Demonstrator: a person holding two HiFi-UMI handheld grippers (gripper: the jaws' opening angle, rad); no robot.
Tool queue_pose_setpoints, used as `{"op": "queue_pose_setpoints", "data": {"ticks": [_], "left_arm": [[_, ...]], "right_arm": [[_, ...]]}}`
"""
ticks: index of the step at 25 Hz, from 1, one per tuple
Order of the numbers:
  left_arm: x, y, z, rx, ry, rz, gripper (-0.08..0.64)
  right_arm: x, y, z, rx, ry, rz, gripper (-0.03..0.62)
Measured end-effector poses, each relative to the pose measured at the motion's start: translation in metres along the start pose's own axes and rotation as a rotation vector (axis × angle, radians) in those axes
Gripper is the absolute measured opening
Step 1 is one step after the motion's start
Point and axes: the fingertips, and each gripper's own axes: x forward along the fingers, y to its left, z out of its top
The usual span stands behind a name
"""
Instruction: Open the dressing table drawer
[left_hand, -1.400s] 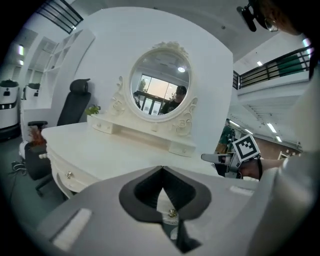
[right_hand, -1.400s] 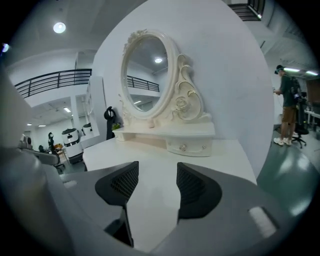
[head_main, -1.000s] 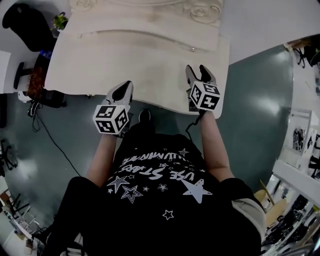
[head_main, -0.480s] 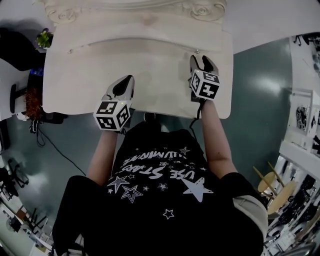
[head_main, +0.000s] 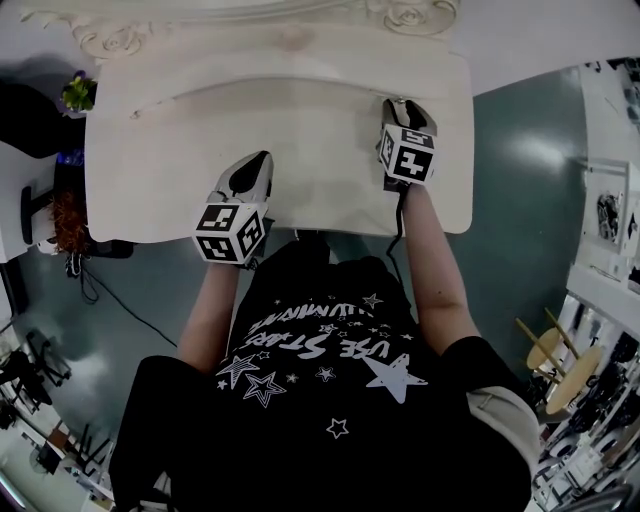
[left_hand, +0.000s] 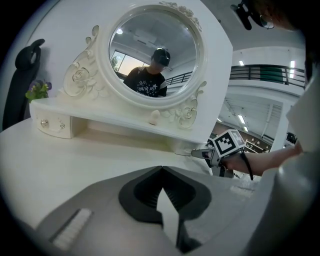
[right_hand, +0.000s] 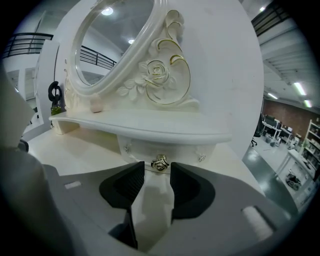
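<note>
The white dressing table (head_main: 300, 150) has a round mirror (left_hand: 155, 55) above a shelf. Under the shelf's right end sits a small drawer (right_hand: 161, 149) with a gold rose knob (right_hand: 160, 163). My right gripper (right_hand: 158, 166) points at that drawer and is open. Its jaws have just been closing; the knob lies between the tips, and neither pad presses on it. In the head view the right gripper (head_main: 402, 103) is at the table's back right. My left gripper (left_hand: 161, 169) is shut on nothing and hovers over the bare tabletop, near the front edge in the head view (head_main: 260, 158).
A second small drawer (left_hand: 50, 124) sits under the shelf's left end. A small ornament (left_hand: 155, 117) stands on the shelf. A potted plant (head_main: 77, 92) and dark furniture (head_main: 25, 110) stand left of the table. Teal floor lies to the right (head_main: 530, 160).
Both grippers have moved forward over the tabletop. The right one has gone further back, up to the shelf, and its jaws stand narrower.
</note>
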Motion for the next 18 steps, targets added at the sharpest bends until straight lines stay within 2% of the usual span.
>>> {"op": "queue_pose_setpoints", "data": {"ticks": [6,18], "left_arm": [[-0.003,0.005,-0.005,0.004,0.007,0.007,0.0],[-0.012,0.005,-0.01,-0.003,-0.001,0.023,0.0]], "right_arm": [[0.006,-0.006,-0.001,0.006,-0.011,-0.038,0.141],[-0.003,-0.004,-0.007,-0.012,-0.01,-0.035,0.126]]}}
